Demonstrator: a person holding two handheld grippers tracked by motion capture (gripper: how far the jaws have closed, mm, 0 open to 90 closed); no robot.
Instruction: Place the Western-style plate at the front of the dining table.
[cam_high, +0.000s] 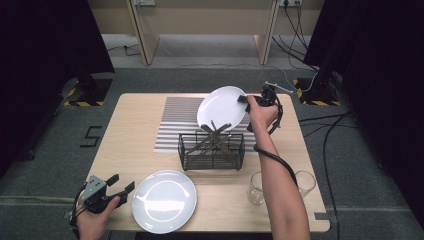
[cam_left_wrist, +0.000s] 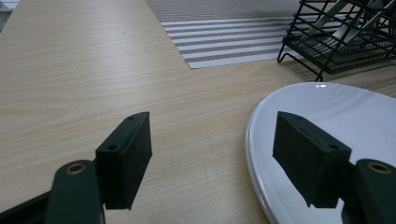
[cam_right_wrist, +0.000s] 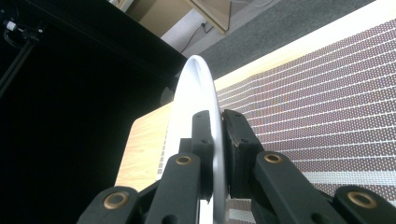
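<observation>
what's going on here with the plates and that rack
A person's right tool is clamped on the rim of a white plate, holding it tilted above the wire rack on the striped mat. The left tool rests open by a second plate lying flat at the table's near edge. Two glasses stand to the right.

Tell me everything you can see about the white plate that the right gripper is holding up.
The raised plate is round, plain white and glossy, like glazed ceramic. It is held tilted above the striped mat, just behind the black wire rack. The right gripper clamps its rim at the right edge, one black pad on each face. In the right gripper view the plate shows edge-on, thin and slightly curved. Nothing lies on it.
</observation>
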